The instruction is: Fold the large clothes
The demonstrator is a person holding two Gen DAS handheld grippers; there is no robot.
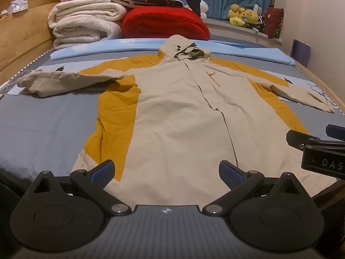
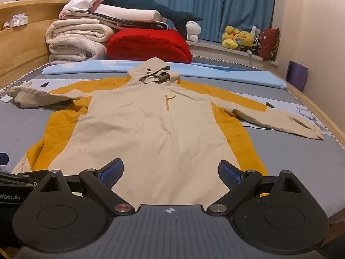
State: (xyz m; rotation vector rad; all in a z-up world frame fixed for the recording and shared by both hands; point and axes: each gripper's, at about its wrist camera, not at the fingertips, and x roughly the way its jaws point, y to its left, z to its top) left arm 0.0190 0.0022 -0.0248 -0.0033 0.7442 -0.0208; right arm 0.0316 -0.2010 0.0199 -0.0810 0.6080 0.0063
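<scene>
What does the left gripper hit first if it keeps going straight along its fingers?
Probably the hooded jacket: the left gripper is open, empty and tilted down over the beige front panel near the hem. Nothing shows between the fingers and the cloth, though depth is unclear.

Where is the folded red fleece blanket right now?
In both wrist views the red fleece blanket lies at the bed's far end, behind the beige and mustard jacket's hood, right of the stacked cream blankets.

One beige-and-mustard hooded fabric jacket (image 2: 151,129) lies on one grey bed (image 2: 301,161). One rolled red blanket (image 2: 148,46), one purple box (image 2: 296,75), two black grippers with blue pads.
</scene>
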